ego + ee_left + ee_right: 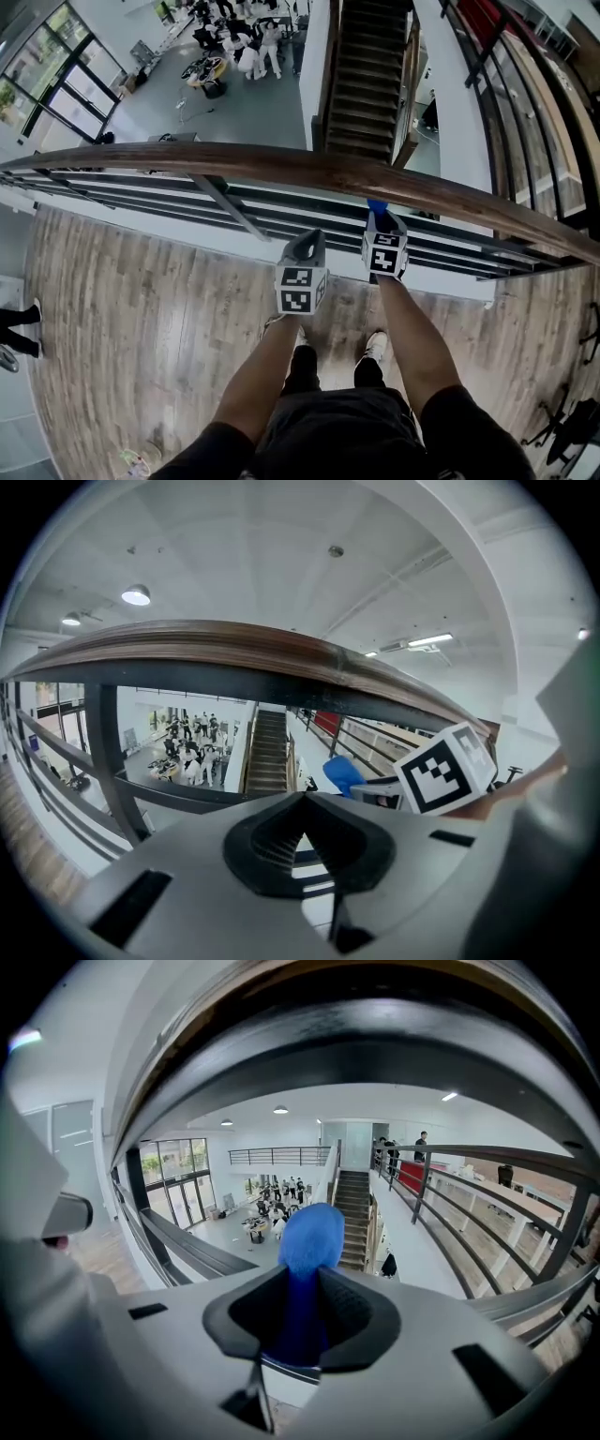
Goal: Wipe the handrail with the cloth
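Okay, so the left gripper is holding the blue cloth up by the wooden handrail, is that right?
Not quite. The blue cloth is pinched in the right gripper, not the left, as the right gripper view shows. The left gripper has its jaws together on nothing. The rest holds: the cloth is up by the wooden handrail.

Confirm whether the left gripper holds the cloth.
No, the left gripper is shut on nothing; the blue cloth sits in the right gripper.

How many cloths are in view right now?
1: a blue cloth clamped in the right gripper, close under the handrail. The left gripper is shut on nothing.
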{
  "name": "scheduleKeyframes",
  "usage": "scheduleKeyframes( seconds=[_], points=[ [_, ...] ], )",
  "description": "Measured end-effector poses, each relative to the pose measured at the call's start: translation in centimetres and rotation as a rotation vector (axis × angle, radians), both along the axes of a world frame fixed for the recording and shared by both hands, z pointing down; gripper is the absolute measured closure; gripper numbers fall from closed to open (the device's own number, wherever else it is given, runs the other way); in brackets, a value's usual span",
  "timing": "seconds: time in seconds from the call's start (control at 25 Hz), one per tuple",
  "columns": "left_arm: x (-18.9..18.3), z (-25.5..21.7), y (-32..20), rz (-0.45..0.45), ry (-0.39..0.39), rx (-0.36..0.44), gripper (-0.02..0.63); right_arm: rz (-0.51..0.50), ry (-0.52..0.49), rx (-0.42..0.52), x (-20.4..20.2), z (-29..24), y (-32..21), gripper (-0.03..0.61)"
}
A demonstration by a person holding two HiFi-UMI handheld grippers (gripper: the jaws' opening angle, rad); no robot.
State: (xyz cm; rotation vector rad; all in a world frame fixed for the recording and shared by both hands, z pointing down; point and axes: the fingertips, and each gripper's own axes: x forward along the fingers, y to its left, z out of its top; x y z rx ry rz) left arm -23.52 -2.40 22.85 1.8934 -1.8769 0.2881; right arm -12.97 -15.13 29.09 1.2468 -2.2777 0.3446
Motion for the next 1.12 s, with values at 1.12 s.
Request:
scheduleKeyframes(
  seconds=[1.12],
  points=[
    [26.7,-0.1,-11.6,0.244,0.018,-0.056,0.611,0.181,0.018,-0.019,31.5,-0.7,-7.4,0.479]
  ],
)
